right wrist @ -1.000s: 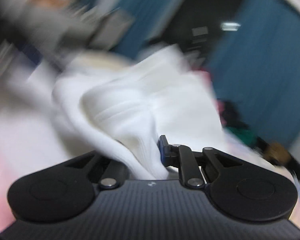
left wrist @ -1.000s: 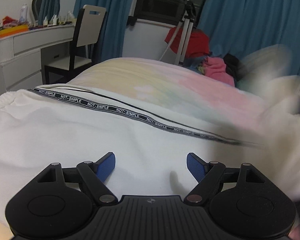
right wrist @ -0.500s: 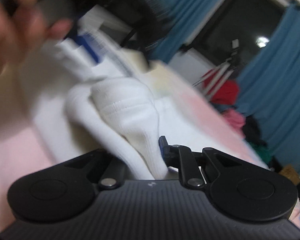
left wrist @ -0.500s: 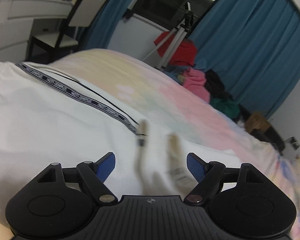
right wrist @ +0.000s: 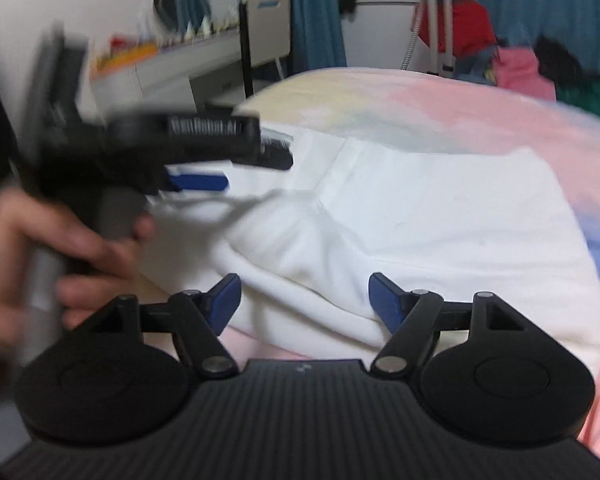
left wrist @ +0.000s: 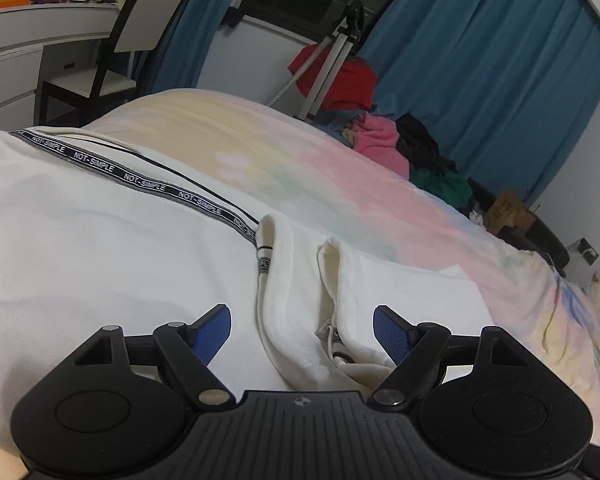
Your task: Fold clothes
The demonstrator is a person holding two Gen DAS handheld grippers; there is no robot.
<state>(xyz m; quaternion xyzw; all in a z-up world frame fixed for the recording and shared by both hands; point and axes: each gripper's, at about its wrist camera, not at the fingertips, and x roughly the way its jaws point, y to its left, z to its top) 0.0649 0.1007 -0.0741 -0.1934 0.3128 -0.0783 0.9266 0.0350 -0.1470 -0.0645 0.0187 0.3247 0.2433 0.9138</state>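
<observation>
Left wrist view: the left tongs (left wrist: 302, 330) stand wide open, holding nothing, low over a white garment (left wrist: 100, 248) spread on the bed (left wrist: 340, 168). A black tape printed NOT-SIMPLE (left wrist: 140, 180) runs from far left toward the middle, where it ends at a folded-over edge with a drawstring (left wrist: 262, 280). Right of that lies a flat white flap. A pile of clothes (left wrist: 380, 140) sits at the far end of the bed, with a chair (left wrist: 140, 40) far left.

Right wrist view: the right tongs (right wrist: 304, 298) are also spread open and empty, just above the near edge of the garment (right wrist: 440, 220). The right part lies as a flat, squared panel, while the middle bunches into a thick ridge. The left tongs (right wrist: 220, 168) appear here from the side, blurred, held in a hand (right wrist: 60, 248).

Judgement: the fold looks partway, with 1 panel laid flat and the ridge in need of smoothing. A good grip would take the near hem through all layers, lift low and lay it square on the panel.

Only the left view shows the tape and drawstring sharply; only the right view shows the hand and the panel's full outline.
</observation>
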